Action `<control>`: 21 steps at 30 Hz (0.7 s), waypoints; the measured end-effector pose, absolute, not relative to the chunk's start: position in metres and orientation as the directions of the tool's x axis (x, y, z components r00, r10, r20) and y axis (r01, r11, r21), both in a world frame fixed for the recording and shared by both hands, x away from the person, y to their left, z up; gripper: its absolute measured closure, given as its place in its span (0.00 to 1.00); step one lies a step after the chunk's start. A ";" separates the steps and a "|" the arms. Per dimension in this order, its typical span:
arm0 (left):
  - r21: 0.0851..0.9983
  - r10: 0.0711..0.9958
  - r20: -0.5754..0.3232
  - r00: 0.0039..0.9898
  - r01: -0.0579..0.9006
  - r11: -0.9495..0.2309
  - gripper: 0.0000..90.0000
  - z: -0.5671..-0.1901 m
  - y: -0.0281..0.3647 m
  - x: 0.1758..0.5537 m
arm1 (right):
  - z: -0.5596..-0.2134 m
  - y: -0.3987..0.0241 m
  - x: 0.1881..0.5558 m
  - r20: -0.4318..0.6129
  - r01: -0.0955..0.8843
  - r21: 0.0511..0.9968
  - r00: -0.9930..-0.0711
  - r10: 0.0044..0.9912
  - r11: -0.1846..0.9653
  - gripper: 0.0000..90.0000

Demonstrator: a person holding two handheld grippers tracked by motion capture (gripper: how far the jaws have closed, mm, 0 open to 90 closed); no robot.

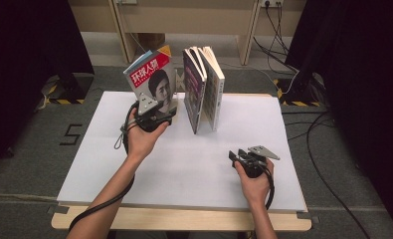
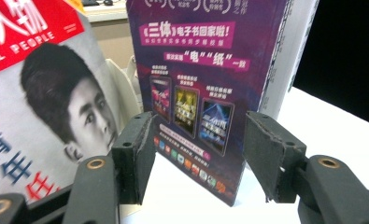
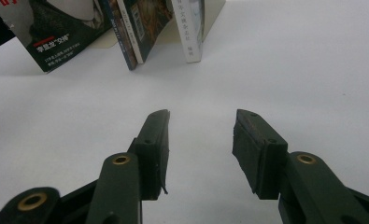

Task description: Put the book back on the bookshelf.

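Evidently both grippers' fingers (image 2: 134, 156) apart, empty.

Black cables (image 1: 328, 174) on grey floor (image 1: 30, 144) beside table.

Magazine (image 1: 151, 79) upright at table's (image 1: 184, 169) far left, books (image 1: 204, 87) standing just right of it

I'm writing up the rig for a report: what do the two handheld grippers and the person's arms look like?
Both the left gripper and the right gripper are black, with two blocky black jaws lined by dark pads and pinned with brass-coloured rivets. Each carries a grey three-cornered plate on top and trails a black cable back along the forearm. The person's forearms are bare: no sleeves, gloves or watch in view.
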State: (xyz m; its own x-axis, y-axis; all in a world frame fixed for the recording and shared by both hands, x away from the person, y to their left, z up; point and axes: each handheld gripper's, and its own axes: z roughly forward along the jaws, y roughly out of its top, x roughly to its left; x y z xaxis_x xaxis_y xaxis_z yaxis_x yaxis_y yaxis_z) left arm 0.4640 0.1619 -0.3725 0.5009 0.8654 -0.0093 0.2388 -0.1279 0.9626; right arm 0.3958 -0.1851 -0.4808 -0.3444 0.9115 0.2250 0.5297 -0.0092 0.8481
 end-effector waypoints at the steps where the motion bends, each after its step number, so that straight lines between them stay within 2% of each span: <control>1: 0.963 0.866 -0.010 0.500 0.239 -0.126 0.48 -0.374 0.164 0.463 | -0.481 -0.185 0.396 0.225 0.530 0.848 -0.345 0.911 -0.009 0.62; 21: 0.959 0.892 -0.010 0.453 0.255 -0.119 0.47 -0.393 0.202 0.443 | -0.481 -0.185 0.396 0.226 0.530 0.848 -0.346 0.911 -0.009 0.62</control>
